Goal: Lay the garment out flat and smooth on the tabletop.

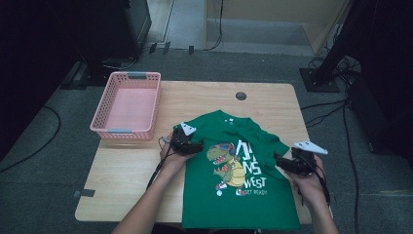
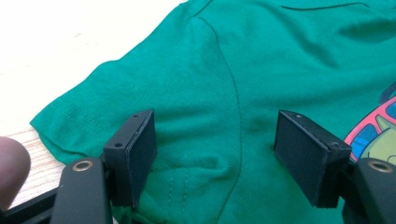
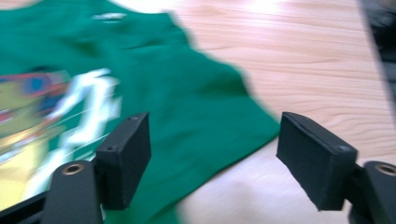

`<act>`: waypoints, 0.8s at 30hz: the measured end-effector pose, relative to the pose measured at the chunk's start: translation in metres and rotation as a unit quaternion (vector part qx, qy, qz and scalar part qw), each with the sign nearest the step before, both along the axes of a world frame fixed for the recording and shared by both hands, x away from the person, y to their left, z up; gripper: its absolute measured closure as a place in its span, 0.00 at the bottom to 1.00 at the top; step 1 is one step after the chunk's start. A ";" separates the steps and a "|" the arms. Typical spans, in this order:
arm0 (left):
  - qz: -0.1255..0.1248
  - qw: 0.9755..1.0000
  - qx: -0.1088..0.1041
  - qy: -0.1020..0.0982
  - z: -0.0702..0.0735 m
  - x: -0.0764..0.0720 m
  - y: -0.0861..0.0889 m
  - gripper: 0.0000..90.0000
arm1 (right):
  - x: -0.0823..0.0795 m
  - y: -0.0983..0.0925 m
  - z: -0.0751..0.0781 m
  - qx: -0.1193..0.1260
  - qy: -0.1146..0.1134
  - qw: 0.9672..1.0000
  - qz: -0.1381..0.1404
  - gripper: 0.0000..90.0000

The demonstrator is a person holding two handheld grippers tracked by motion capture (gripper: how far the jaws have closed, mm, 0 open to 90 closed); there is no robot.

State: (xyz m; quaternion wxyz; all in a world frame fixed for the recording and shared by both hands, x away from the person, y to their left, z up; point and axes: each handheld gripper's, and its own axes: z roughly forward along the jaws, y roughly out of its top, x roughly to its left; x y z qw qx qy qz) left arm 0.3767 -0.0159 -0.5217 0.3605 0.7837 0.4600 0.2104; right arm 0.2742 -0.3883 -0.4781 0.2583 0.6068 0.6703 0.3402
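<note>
A green T-shirt [image 1: 258, 200] with a dinosaur print and white lettering lies flat, front up, on the wooden table [image 1: 122, 180]. My left gripper [image 1: 197, 145] is at the shirt's left shoulder, held in a person's hand. In the left gripper view its jaws [image 2: 215, 154] stand open over the sleeve seam of the shirt [image 2: 224, 84], with no cloth pinched. My right gripper [image 1: 278, 160] is at the right sleeve. In the right gripper view, which is blurred, the open jaws [image 3: 212, 158] straddle the sleeve's edge [image 3: 187, 93], one over cloth and one over bare wood.
A pink plastic basket [image 1: 122, 132] with nothing in it sits at the table's far left corner. A round dark cable hole [image 1: 241, 95] is near the far edge. Cables and dark equipment stands lie on the grey floor around the table.
</note>
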 end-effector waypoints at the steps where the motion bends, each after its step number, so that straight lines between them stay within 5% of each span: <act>1: 0.000 1.000 0.001 0.000 0.000 0.000 0.000 0.34 | 0.009 -0.004 -0.002 0.000 0.010 1.000 -0.014 0.35; 5: 0.000 1.000 0.001 0.000 0.000 0.000 0.000 0.34 | 0.037 -0.013 -0.016 0.008 0.042 0.998 -0.042 0.39; 9: -0.001 1.000 0.001 0.000 0.000 -0.001 0.001 0.34 | 0.050 -0.005 -0.033 -0.039 0.065 0.997 -0.033 0.47; 10: -0.002 1.000 0.001 0.000 0.000 -0.001 0.001 0.34 | 0.050 -0.003 -0.035 -0.047 0.056 0.997 -0.027 0.54; 13: -0.003 1.000 0.002 0.000 0.000 -0.001 0.001 0.34 | 0.051 0.000 -0.036 -0.095 0.041 0.994 -0.038 0.95; 15: -0.004 1.000 0.002 0.000 0.000 -0.001 0.001 0.34 | 0.056 -0.003 -0.035 -0.088 0.044 0.995 -0.027 0.98; 18: -0.006 1.000 0.002 0.000 0.000 0.000 0.002 0.34 | 0.068 -0.007 -0.032 -0.115 0.054 0.992 -0.025 0.98; 24: -0.006 1.000 0.002 -0.001 0.000 0.004 0.002 0.34 | 0.098 -0.025 -0.024 -0.150 0.035 0.984 -0.092 0.96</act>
